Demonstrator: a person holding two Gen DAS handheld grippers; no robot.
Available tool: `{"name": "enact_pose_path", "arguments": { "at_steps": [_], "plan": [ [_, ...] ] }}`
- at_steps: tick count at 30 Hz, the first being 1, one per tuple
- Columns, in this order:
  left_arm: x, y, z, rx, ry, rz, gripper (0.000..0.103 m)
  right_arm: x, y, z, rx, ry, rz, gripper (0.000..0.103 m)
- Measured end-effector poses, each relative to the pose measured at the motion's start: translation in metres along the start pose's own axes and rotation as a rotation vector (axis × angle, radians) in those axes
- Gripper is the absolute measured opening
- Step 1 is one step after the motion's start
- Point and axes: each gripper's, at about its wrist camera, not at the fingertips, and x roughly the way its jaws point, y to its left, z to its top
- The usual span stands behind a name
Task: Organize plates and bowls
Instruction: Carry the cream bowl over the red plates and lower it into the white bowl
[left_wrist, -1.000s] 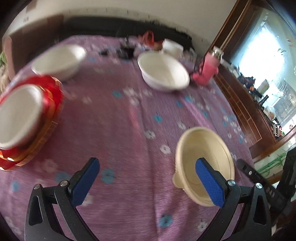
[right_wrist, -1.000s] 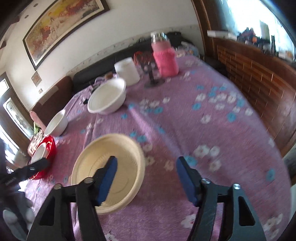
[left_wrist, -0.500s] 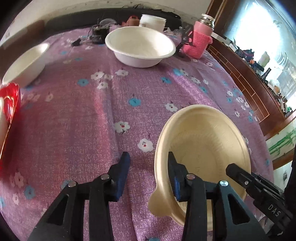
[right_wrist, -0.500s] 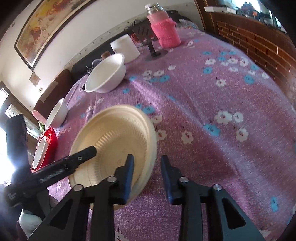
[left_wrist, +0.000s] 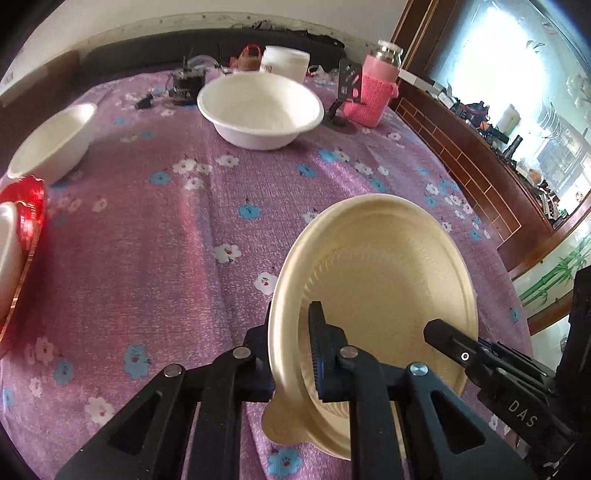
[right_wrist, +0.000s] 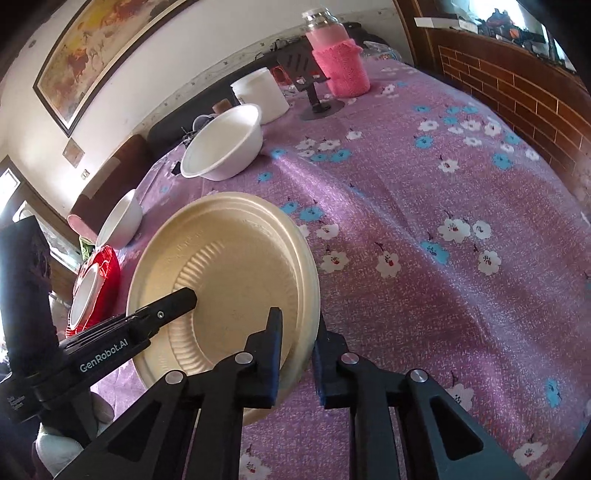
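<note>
Both of our claws have squeezed shut on the tan bowl since a second ago, when they were wide apart. Now we pinch the tan bowl (left_wrist: 384, 280) from two sides. Our left claw (left_wrist: 291, 354) grips the rim on the left, one finger inside and one outside. Our right claw (right_wrist: 297, 350) grips the rim on the right side the same way. The bowl is tipped up on its edge over the purple flowered cloth on the surface (right_wrist: 424, 206).

Farther back a big white bowl (left_wrist: 260, 109) sits on the cloth. A smaller white bowl (left_wrist: 51, 142) sits off to the left, well apart from it. Near our left edge we see a red plate (left_wrist: 31, 206) with a white dish (left_wrist: 7, 251) on it. A pink bottle (right_wrist: 338, 59) stands at the far side, just beside a black stand (right_wrist: 314, 88). A white tub (right_wrist: 260, 94) stands just behind the big white bowl.
</note>
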Motion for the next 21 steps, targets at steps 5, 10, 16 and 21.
{"name": "enact_pose_path", "arguments": {
  "at_steps": [5, 10, 16, 21],
  "plan": [
    [-0.031, 0.011, 0.001, -0.008, -0.064, 0.015, 0.014, -0.007, 0.02, 0.006, -0.034, -0.013, 0.014, 0.015],
    [-0.065, 0.039, 0.006, -0.041, -0.126, 0.049, 0.014, -0.002, 0.059, 0.016, -0.094, -0.007, 0.054, 0.015],
    [-0.101, 0.106, 0.013, -0.154, -0.179, 0.119, 0.014, 0.014, 0.127, 0.027, -0.18, 0.013, 0.13, 0.015],
    [-0.123, 0.165, 0.016, -0.25, -0.199, 0.193, 0.014, 0.037, 0.197, 0.032, -0.28, 0.042, 0.175, 0.015]
  ]
}}
